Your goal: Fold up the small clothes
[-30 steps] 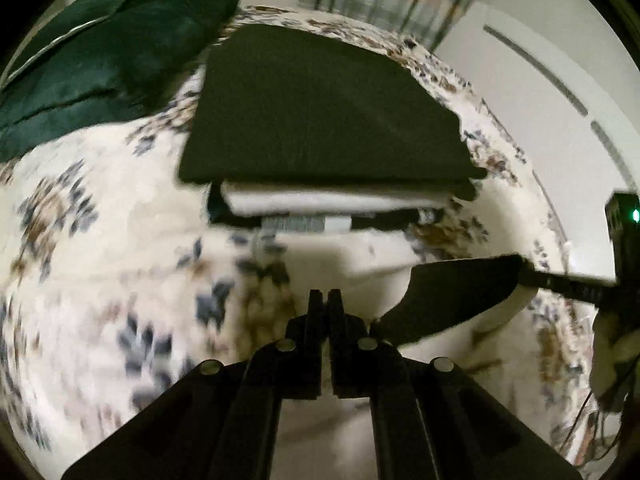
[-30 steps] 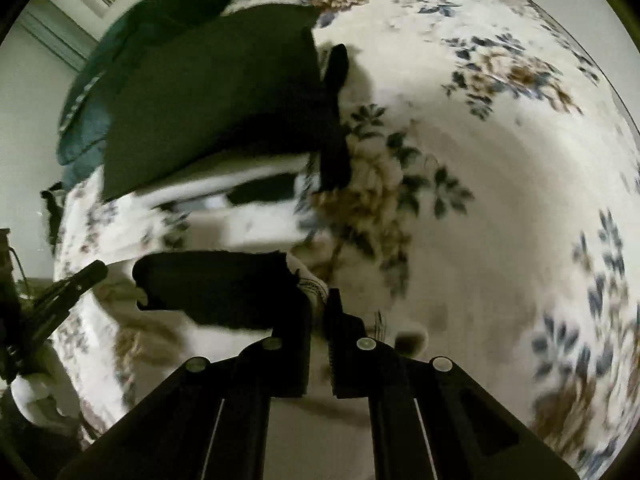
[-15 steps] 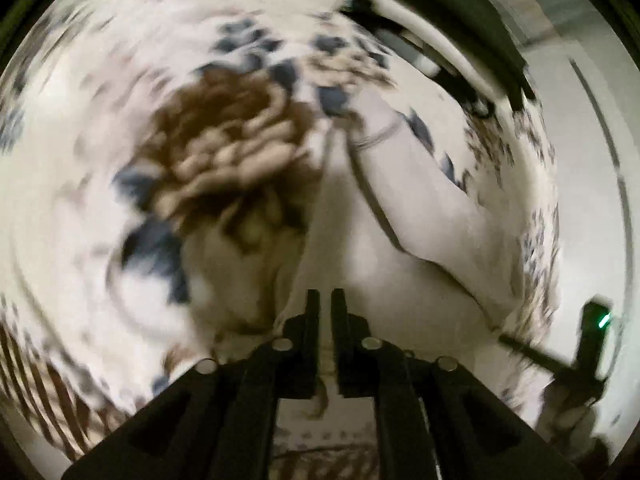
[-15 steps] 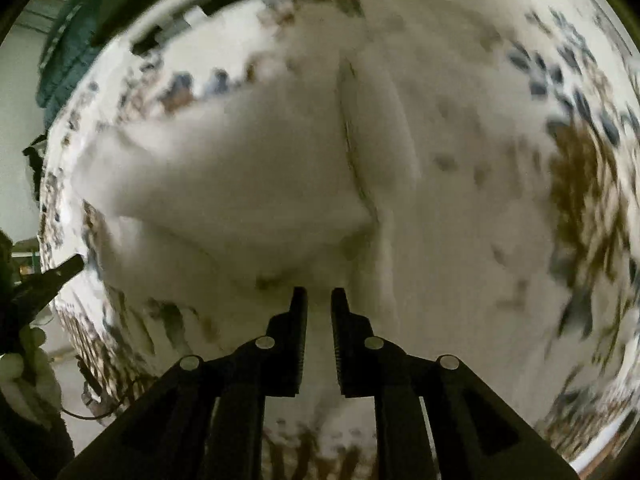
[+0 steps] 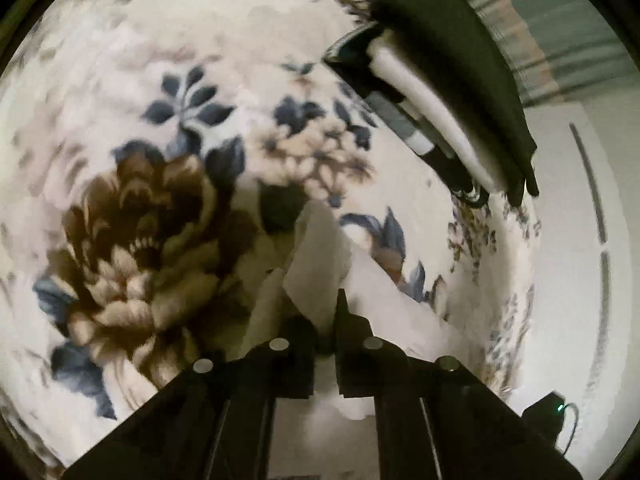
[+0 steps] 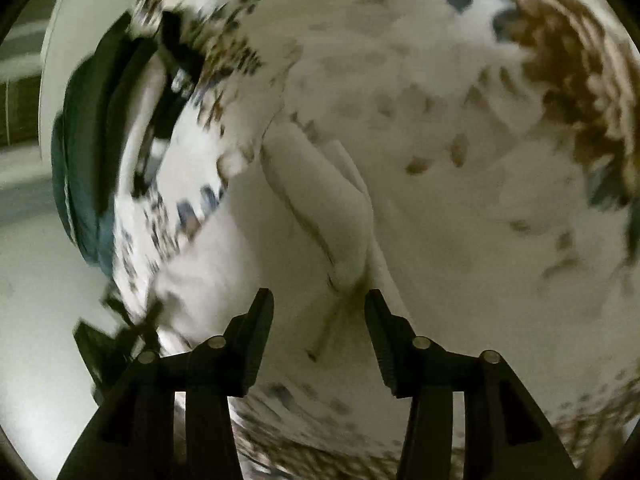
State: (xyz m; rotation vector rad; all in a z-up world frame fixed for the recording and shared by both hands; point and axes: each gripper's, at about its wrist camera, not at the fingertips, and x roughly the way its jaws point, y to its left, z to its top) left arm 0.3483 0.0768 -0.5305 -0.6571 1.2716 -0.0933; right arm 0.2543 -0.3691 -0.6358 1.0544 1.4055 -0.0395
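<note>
A small white garment [image 5: 320,264] lies on the floral bedspread [image 5: 168,184]. In the left wrist view my left gripper [image 5: 320,316] is shut on a bunched fold of this white cloth, which sticks up between the fingers. In the right wrist view the same white garment [image 6: 320,208] lies spread and creased below my right gripper [image 6: 319,304], which is open with its jaws wide apart over a seam, holding nothing. A stack of folded clothes [image 5: 452,76], dark on top and white beneath, sits at the upper right.
The folded stack also shows at the left in the right wrist view [image 6: 132,120], beside a dark green pillow [image 6: 76,184]. A white wall [image 5: 580,240] and striped curtain [image 5: 560,40] lie beyond the bed's edge.
My right gripper has opened wide from shut. My left gripper has closed on a fold of the white garment and lifted it. Both cameras have swung across the bed.
</note>
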